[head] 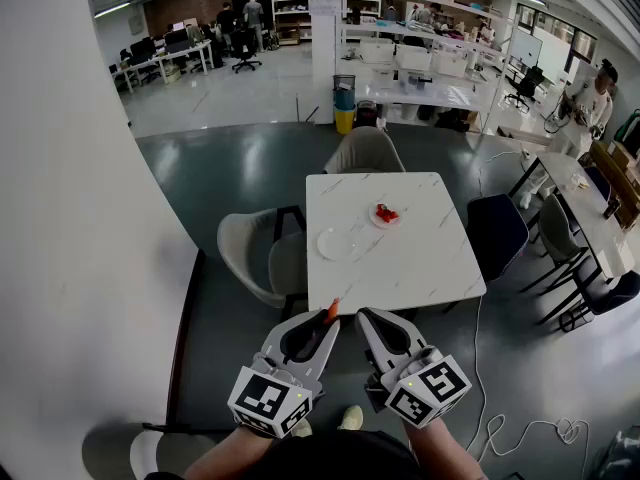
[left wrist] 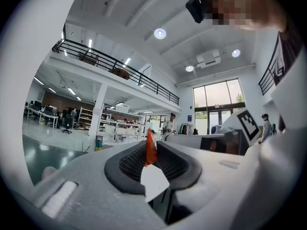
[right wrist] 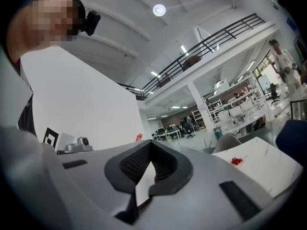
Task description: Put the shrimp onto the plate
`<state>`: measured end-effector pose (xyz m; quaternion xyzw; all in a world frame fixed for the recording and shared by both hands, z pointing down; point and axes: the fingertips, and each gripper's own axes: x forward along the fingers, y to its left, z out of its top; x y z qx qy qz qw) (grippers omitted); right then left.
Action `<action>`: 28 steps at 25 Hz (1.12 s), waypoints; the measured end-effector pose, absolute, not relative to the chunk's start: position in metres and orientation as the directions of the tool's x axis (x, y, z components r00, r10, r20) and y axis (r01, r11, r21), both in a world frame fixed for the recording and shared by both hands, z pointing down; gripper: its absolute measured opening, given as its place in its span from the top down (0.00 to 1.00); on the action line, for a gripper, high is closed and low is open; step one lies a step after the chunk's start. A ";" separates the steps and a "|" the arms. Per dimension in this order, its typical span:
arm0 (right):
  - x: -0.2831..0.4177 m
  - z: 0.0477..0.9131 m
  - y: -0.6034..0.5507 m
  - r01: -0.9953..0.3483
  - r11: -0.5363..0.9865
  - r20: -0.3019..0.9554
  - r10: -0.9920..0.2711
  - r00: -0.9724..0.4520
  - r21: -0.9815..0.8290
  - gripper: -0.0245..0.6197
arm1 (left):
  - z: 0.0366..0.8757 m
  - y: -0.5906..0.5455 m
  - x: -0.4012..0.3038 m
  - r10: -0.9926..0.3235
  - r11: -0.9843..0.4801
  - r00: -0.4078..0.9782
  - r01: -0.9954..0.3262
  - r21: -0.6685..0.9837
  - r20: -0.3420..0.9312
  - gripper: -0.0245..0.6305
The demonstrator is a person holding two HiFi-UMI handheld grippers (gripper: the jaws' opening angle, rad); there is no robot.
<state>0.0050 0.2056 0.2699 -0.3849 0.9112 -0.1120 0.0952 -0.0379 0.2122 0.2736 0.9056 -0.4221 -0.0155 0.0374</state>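
While the carry was on, left tool (head: 331,322): pinched shrimp (head: 332,311)
Right tool (head: 363,316): pressed together, empty
Next: likely reach to plate (head: 322,246)

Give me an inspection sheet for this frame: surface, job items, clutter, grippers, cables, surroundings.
Surface: white table, bare apart from two plates.
Job's things: shrimp held off the table; near plate empty; far plate holds red pieces.
Clutter: nothing seen.
Grippers: left gripper shut on the shrimp; right gripper shut, empty; both short of the table's near edge.
Cables: white cable on the floor right of the table.
Surroundings: chairs on three sides of the table; open office with desks, people far off.
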 end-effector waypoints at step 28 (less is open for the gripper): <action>0.013 0.277 0.196 -0.603 0.734 -0.134 -0.662 -0.737 -0.311 0.96 | 0.289 0.193 -0.024 -0.773 -0.632 0.635 -0.771 0.086 0.013 0.85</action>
